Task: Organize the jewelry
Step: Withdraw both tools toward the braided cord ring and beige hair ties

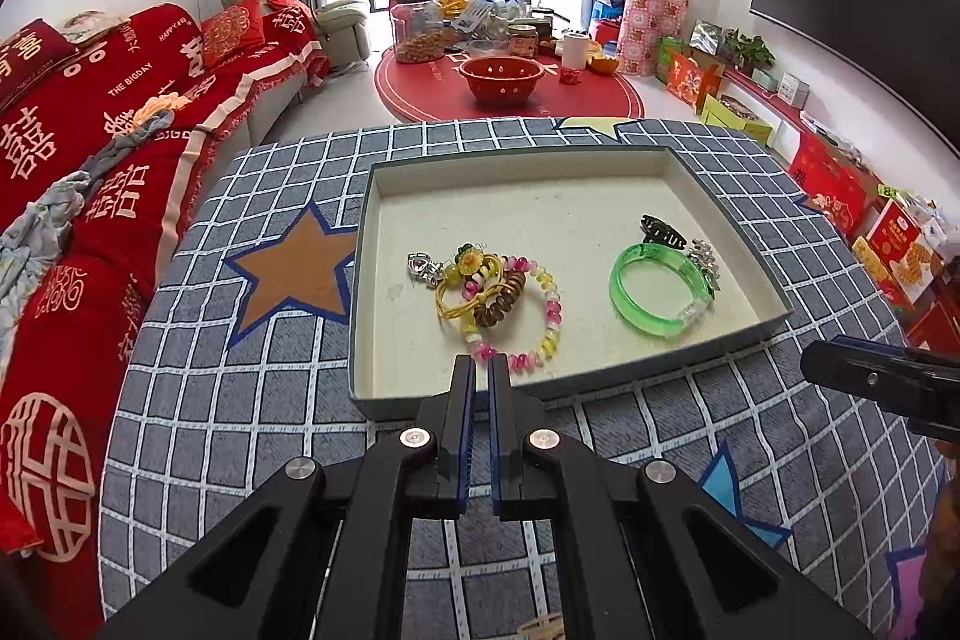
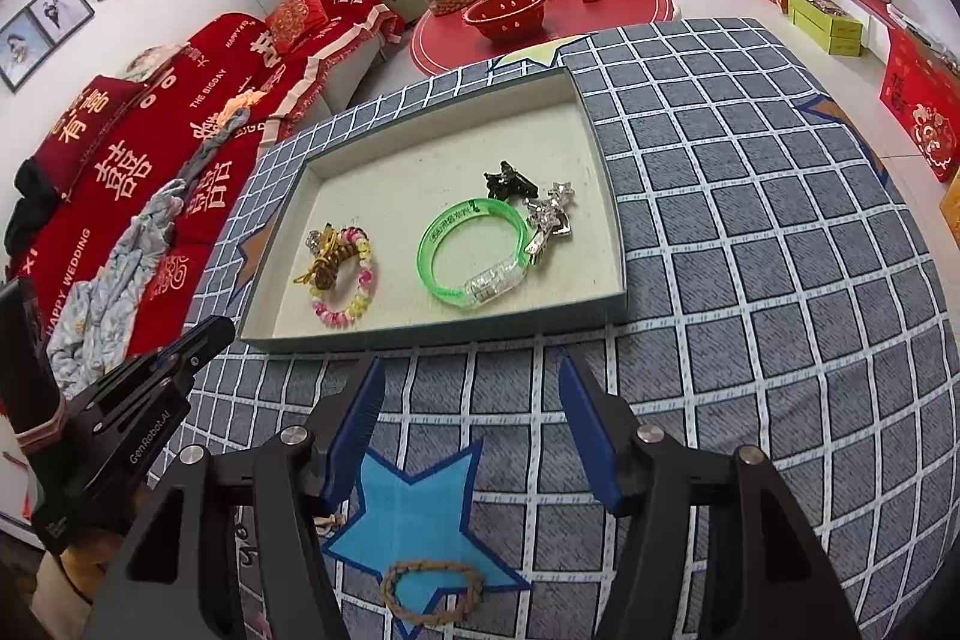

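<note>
A shallow grey tray (image 1: 384, 172) (image 2: 606, 160) sits on the checked tablecloth. In it lie a green bangle (image 1: 657, 289) (image 2: 474, 253), a pink and yellow bead bracelet (image 1: 537, 319) (image 2: 351, 286) tangled with yellow cord and a brown coil, a black hair clip (image 1: 660, 229) (image 2: 510, 181) and a silver brooch (image 1: 705, 259) (image 2: 549, 214). A brown braided band (image 2: 432, 592) lies on a blue star below my right gripper. My left gripper (image 1: 480, 370) is shut and empty at the tray's near rim. My right gripper (image 2: 471, 370) is open and empty, just short of the tray.
The table's cloth (image 1: 240, 400) has an orange star (image 1: 294, 274) left of the tray. A red sofa (image 1: 90, 148) stands to the left. A red round table with a red bowl (image 1: 501, 76) and jars stands beyond. Boxes (image 1: 840, 184) line the right wall.
</note>
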`<state>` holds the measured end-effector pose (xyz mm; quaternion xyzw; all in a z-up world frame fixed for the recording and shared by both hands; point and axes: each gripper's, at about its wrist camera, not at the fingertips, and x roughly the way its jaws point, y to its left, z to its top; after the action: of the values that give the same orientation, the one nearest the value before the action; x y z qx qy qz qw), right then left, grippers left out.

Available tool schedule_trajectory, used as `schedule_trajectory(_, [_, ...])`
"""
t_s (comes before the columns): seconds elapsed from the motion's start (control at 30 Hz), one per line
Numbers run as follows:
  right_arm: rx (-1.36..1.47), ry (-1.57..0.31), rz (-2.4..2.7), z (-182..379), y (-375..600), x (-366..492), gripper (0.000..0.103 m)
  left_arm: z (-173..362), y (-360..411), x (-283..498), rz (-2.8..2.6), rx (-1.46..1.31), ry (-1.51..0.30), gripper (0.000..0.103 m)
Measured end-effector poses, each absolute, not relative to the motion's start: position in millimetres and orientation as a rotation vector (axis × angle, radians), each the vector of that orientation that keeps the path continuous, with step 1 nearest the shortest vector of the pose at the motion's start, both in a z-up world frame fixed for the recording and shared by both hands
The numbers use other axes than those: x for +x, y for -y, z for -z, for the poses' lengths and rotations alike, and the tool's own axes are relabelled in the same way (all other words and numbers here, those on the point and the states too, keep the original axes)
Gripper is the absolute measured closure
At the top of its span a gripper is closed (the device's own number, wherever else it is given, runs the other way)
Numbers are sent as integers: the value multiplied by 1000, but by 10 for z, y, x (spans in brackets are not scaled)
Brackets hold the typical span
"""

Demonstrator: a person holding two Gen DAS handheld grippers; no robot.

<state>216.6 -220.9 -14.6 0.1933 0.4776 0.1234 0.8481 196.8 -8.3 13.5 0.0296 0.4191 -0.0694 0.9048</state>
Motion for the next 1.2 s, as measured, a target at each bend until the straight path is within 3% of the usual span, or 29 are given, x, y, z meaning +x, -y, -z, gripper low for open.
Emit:
schedule_trajectory(0.33, [395, -1014, -265, 136, 2224, 1637, 32, -193, -41, 1396, 147, 11, -863, 86])
schedule_trajectory(0.37, [393, -1018, -266, 144, 2223, 1601, 23, -197, -57, 1343, 145, 5, -860, 78])
schedule_trajectory(0.4, [390, -1019, -267, 148, 2216, 1563, 21, -202, -82, 1301, 142, -3, -860, 54])
schedule_trajectory(0.43, [386, -1017, -268, 153, 2207, 1517, 21, -198, -100, 1264, 134, -10, -868, 0])
schedule_trajectory(0.7, [352, -1026, -261, 184, 2140, 1221, 20, 39, -180, 1050, 83, 27, -826, 0])
schedule_trajectory(0.77, [345, -1033, -257, 218, 2133, 1158, 9, 128, -231, 1009, 55, 25, -829, 0])
schedule_trajectory(1.2, [264, -1130, -264, 504, 1956, 922, 9, 585, -320, 834, 86, 21, -909, 0])
